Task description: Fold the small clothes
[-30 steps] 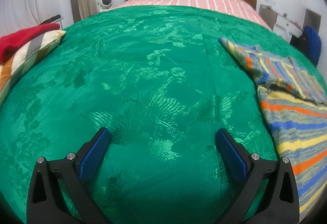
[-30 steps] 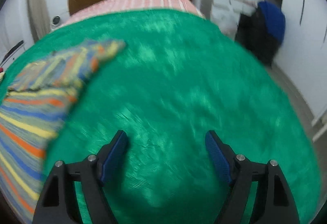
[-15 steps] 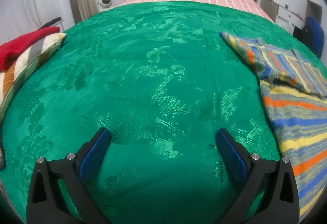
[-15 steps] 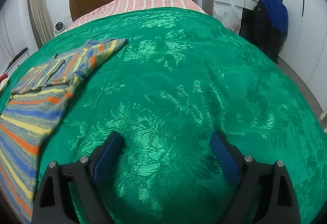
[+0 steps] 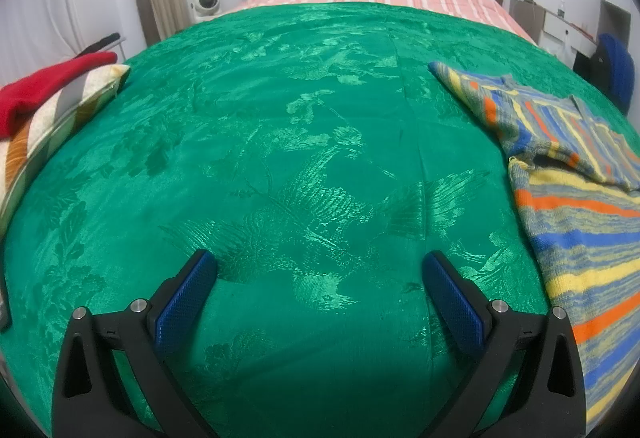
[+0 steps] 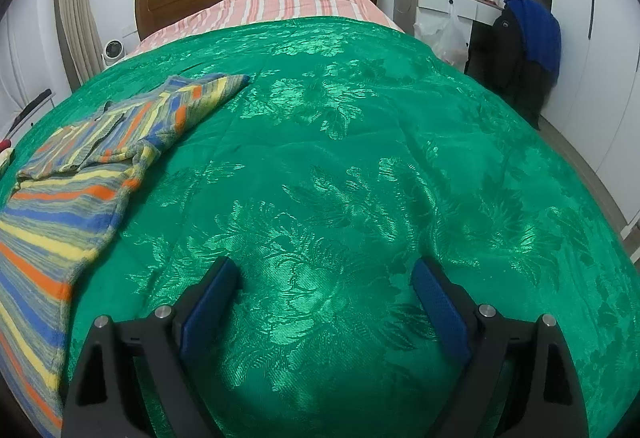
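The striped sweater [image 5: 576, 222] [image 6: 68, 190] is lying flat on the green bedspread [image 5: 304, 142] [image 6: 360, 158], between the two grippers. The left gripper [image 5: 320, 270] and right gripper [image 6: 324, 274] are hovering over bare cover, fingers spread wide, gripping nothing.

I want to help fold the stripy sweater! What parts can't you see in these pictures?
- Striped sweater: in the left wrist view, its right side and bottom hem run off the picture's edge.
- Same sweater: in the right wrist view, its left side and bottom are cut off too.
- Its far sleeve: folded cloth covers it, so I cannot find it.
- Left gripper and right gripper: both open, holding nothing; the hands behind the cameras are unseen.
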The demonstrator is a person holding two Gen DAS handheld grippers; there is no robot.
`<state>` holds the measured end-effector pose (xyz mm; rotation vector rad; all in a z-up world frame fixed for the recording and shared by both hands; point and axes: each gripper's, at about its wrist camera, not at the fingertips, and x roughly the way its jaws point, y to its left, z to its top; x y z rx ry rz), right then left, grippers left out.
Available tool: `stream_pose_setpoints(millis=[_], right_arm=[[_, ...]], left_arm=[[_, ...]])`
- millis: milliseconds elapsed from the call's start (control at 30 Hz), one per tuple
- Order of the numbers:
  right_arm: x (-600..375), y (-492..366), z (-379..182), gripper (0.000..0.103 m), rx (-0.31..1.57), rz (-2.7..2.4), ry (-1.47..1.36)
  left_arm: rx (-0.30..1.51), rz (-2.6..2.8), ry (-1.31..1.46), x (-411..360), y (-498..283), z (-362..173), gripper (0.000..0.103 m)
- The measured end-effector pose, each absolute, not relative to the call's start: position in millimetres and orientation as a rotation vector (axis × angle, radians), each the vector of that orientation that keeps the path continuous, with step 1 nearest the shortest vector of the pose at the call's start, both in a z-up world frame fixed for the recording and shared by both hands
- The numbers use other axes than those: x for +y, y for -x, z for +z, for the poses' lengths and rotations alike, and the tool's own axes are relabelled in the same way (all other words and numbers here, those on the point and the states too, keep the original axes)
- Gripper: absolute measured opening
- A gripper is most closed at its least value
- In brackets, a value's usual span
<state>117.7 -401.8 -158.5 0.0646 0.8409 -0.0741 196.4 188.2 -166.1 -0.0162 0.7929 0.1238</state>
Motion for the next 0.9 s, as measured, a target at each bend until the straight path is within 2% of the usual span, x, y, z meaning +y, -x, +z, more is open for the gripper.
stream_pose_setpoints(millis=[900], right_arm=[[-402.2,-118.8,-160.7,0.090,0.835,-0.067,-0.081]], left_arm=[[0.793,0.123,0.016,188.2,-196.7,-166.1,0.103]])
